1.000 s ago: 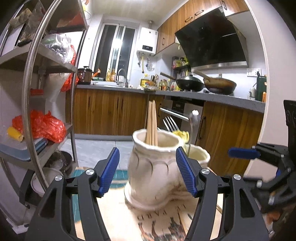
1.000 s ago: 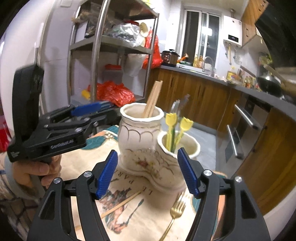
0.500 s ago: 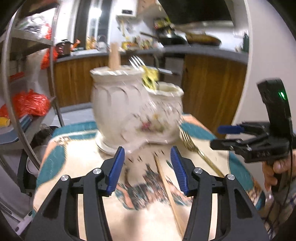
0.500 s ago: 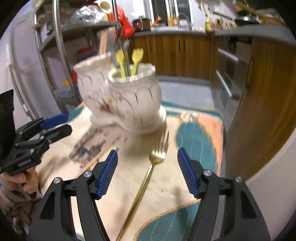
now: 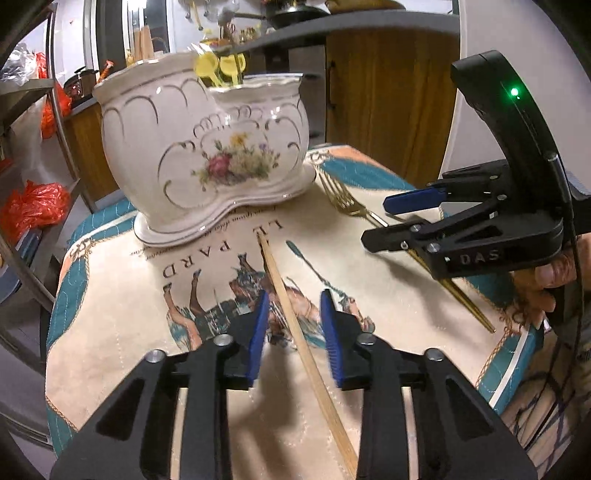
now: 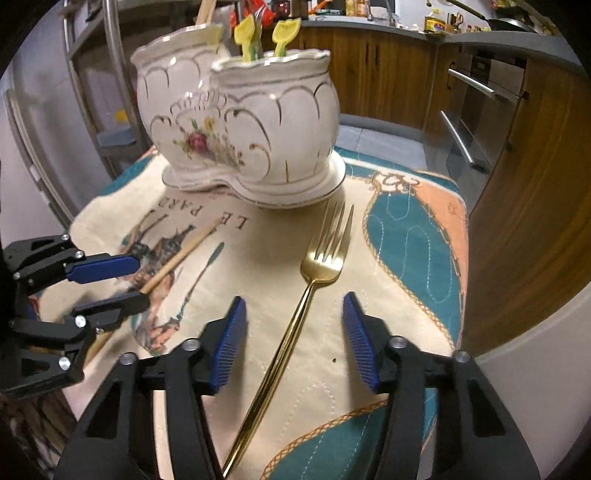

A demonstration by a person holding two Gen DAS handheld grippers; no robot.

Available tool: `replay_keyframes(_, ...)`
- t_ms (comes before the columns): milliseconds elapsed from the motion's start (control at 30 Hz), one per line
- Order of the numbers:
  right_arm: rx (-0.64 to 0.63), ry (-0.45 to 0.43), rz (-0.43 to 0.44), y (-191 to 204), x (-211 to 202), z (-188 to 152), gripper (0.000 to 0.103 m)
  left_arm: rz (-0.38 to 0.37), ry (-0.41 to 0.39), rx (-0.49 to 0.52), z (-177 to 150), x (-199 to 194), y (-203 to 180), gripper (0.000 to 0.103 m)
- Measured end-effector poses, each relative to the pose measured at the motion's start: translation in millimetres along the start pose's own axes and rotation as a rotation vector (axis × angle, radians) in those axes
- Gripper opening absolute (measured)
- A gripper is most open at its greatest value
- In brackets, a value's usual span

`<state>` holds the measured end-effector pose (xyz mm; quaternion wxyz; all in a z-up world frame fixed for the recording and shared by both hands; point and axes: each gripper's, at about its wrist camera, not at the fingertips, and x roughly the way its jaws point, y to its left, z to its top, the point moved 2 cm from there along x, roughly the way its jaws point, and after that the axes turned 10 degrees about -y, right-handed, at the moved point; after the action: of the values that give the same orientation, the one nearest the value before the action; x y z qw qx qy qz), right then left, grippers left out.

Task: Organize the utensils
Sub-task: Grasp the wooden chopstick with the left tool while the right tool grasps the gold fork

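Observation:
A white ceramic two-pot utensil holder with a flower print stands at the far side of the cloth; it also shows in the right wrist view. It holds wooden chopsticks and yellow-handled utensils. A loose wooden chopstick lies on the cloth, and my left gripper is open with its jaws either side of it, low over the cloth. A gold fork lies on the cloth; my right gripper is open astride its handle. The fork shows partly under the right gripper in the left wrist view.
The printed cream, teal and peach cloth covers a small table. A metal shelf rack with red bags stands to the left. Wooden kitchen cabinets and an oven stand behind and to the right.
Both grippers have tilted down and lowered towards the cloth. The left jaws have narrowed around the chopstick; the right gripper has come down over the fork's handle.

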<state>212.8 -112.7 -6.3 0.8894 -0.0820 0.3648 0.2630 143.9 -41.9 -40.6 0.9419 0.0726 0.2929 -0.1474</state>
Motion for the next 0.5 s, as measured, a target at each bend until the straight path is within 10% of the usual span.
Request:
replay_keyframes(100,-0.004,-0.002,0.012,-2,-2,-1,0.019,0.011,0.026,0.010,-4,5,1,0.006)
replay_keyframes(500,-0.017,0.041,0.000,-9,-12,-5,0.013,0.060,0.051,-0.026,-14,-5,27,0.000)
